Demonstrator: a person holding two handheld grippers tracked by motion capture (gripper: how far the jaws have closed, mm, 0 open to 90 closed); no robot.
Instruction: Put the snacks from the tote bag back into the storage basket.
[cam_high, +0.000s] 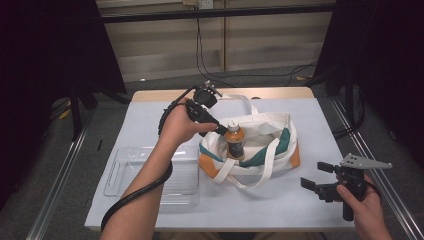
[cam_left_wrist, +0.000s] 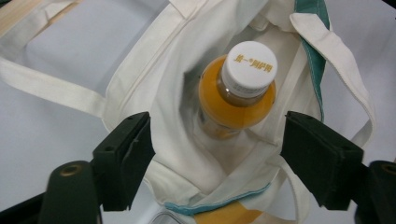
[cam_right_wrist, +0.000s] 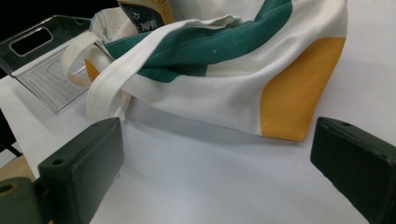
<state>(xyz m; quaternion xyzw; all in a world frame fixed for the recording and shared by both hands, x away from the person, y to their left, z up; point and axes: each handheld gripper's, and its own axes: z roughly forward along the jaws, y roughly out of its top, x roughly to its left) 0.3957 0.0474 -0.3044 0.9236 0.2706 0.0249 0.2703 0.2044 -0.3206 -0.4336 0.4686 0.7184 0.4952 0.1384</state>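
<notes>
Your left gripper hangs over the tote bag with its jaws spread wide, nothing between them. The orange bottle stands upright inside the bag, just ahead of and between those jaws. Your right gripper rests apart, jaws parted and empty, the bag's orange corner ahead.

An orange-filled bottle with a white cap is seen standing upright inside the open mouth of a white tote bag, banded in green and orange, which is laid mid-table with straps spread.
</notes>
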